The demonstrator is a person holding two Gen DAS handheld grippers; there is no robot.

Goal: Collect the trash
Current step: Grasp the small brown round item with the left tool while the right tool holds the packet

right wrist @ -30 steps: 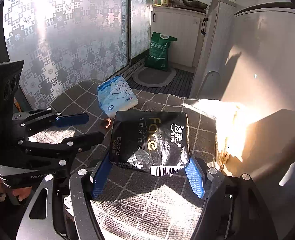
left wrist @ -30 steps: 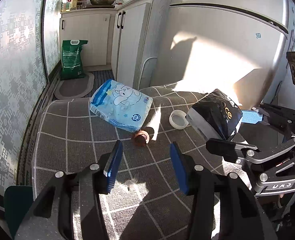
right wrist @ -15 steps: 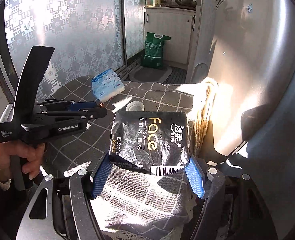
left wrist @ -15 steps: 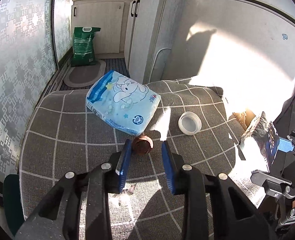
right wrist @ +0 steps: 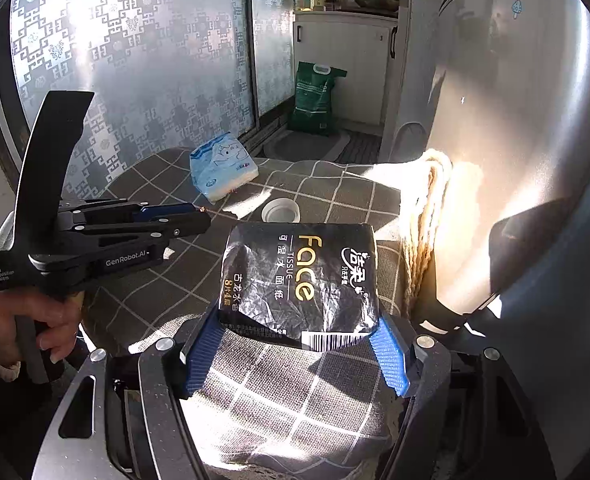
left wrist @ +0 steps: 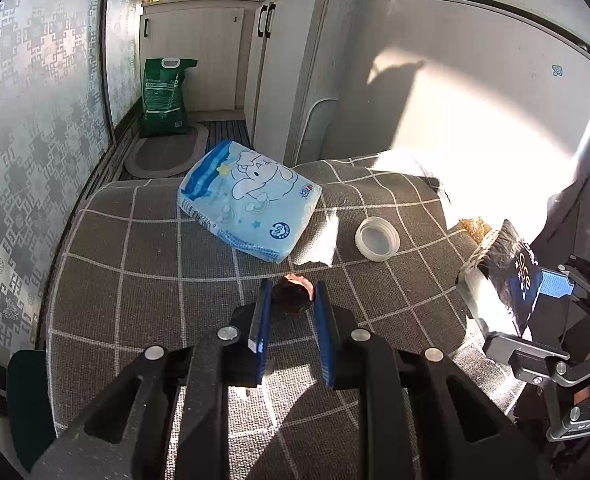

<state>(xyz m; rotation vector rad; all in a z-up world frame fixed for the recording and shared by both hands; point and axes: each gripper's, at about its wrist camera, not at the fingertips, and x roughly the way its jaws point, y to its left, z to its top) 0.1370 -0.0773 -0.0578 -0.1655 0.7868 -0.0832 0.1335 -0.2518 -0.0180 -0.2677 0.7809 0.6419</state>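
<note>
Left wrist view: the left gripper (left wrist: 291, 307) is closing its jaws around a small brown scrap (left wrist: 293, 297) on the checked table (left wrist: 135, 280).
Right gripper (right wrist: 295, 350): holds a black tissue pack (right wrist: 301, 280).
Left to do: white lid (left wrist: 377, 238) and blue pack (left wrist: 251, 198) are still lying there.

The left gripper (left wrist: 293, 304) points down at a grey checked tablecloth (left wrist: 135, 280), its blue-padded jaws closing around a small dark brown piece of trash (left wrist: 293, 298) with a pinkish top; whether the pads touch it cannot be told. Beyond it lies a light blue tissue pack (left wrist: 251, 200) with a cartoon print, and to its right a white plastic lid (left wrist: 377, 238), apart from the pack. At the right edge the right gripper (left wrist: 535, 300) holds a black tissue pack (left wrist: 503, 276) over the table's rim. A green sack (left wrist: 165, 98) stands on the floor against white cabinets (left wrist: 231, 48).
</note>
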